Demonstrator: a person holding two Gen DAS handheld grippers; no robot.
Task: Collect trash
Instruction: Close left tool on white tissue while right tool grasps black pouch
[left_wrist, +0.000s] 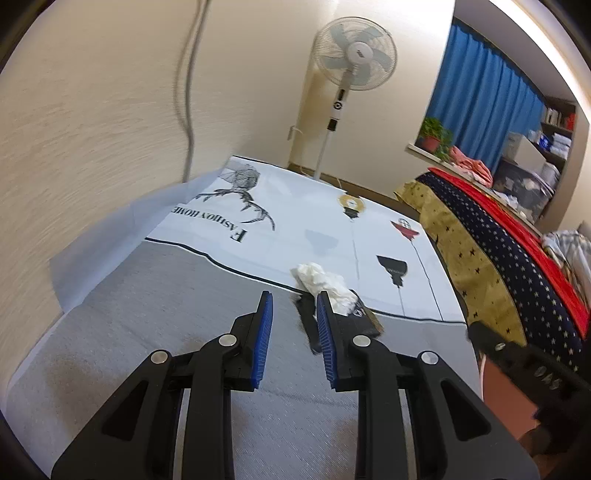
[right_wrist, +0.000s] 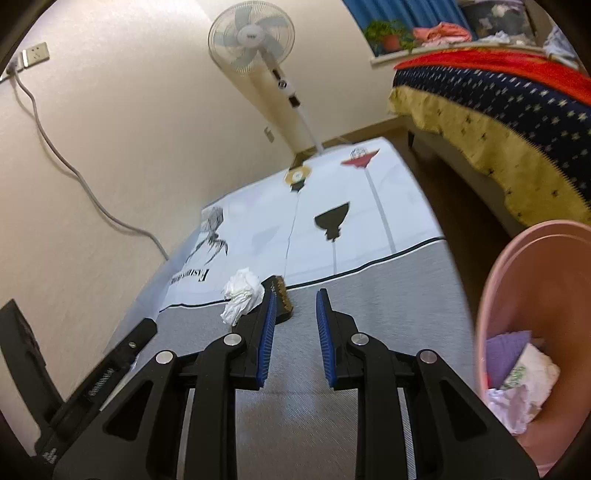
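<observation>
Hovering over the worktop (left_wrist: 147, 332), we hold both tools spread and empty: the left tool (left_wrist: 294, 334) sits just short of the crumpled tissue (left_wrist: 325, 282), which lies on a dark wrapper (left_wrist: 310, 325) at the printed cloth's border. We should close low around the tissue's middle (it crushes easily), then carry it to the pink bin (right_wrist: 491, 295) beside the right tool (right_wrist: 294, 334).

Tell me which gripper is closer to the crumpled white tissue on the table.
Left, probably, though it's close. The left gripper has the crumpled white tissue just beyond its right fingertip. The right gripper sees it off beside its left finger. Both are open and empty.
</observation>
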